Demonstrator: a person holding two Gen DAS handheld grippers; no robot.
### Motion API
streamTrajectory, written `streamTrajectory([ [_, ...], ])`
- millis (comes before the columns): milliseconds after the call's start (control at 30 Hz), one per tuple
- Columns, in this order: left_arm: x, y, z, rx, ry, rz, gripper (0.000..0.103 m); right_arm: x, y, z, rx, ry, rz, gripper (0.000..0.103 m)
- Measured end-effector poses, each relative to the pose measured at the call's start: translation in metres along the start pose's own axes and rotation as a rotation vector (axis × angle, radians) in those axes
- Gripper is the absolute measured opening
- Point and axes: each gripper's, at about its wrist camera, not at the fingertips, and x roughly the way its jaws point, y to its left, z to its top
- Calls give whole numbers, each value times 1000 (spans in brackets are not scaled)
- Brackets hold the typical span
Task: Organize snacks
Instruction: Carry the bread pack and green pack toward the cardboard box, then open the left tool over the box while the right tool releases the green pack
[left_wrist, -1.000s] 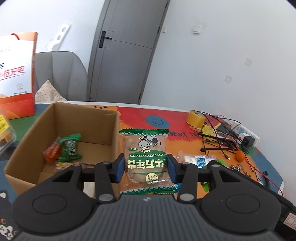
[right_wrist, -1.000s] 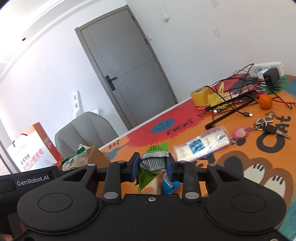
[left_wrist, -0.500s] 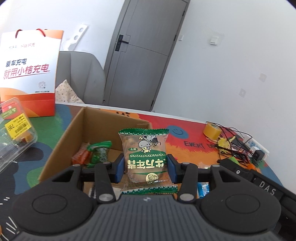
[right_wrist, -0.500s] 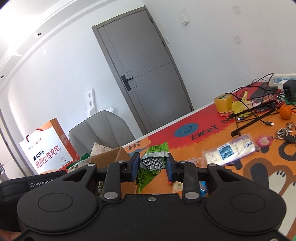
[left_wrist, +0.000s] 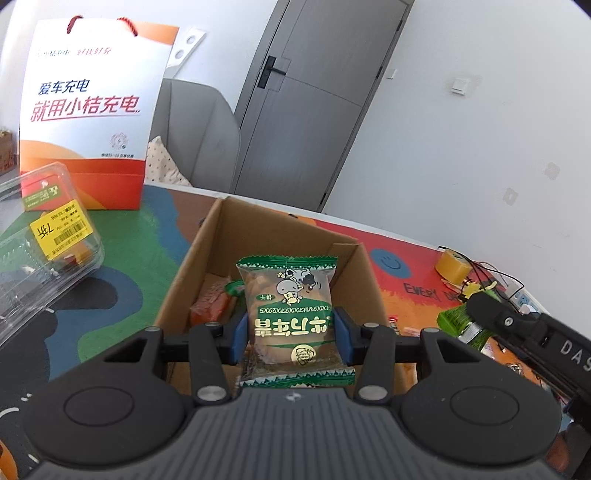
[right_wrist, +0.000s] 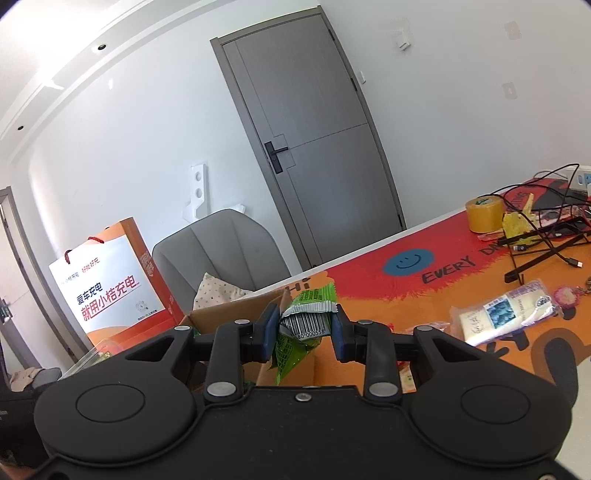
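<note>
My left gripper (left_wrist: 291, 338) is shut on a clear snack packet with green trim and a cartoon cow (left_wrist: 291, 317), held above the open cardboard box (left_wrist: 207, 251). Inside the box lie an orange packet (left_wrist: 208, 308) and a green one. My right gripper (right_wrist: 304, 332) is shut on a crumpled green snack wrapper with a barcode (right_wrist: 304, 325), just right of the box (right_wrist: 236, 310). The right gripper and its green wrapper also show in the left wrist view (left_wrist: 480, 306).
An orange-and-white paper bag (left_wrist: 88, 122) and a clear plastic clamshell (left_wrist: 44, 251) stand left of the box. A white-blue packet (right_wrist: 506, 314), small packets, a tape roll (right_wrist: 484, 216), cables and keys lie on the colourful mat to the right. A grey chair stands behind.
Both grippers have moved left toward the box with their snacks still held. The left packet now hangs over the box opening.
</note>
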Motion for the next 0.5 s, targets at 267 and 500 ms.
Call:
streamTrajectory([
  [267, -9, 7, 7, 12, -19, -15, 49, 9, 18, 0, -16, 1, 19, 31],
  [500, -18, 19, 14, -4, -26, 3, 50, 20, 36, 3, -24, 11, 60, 31],
])
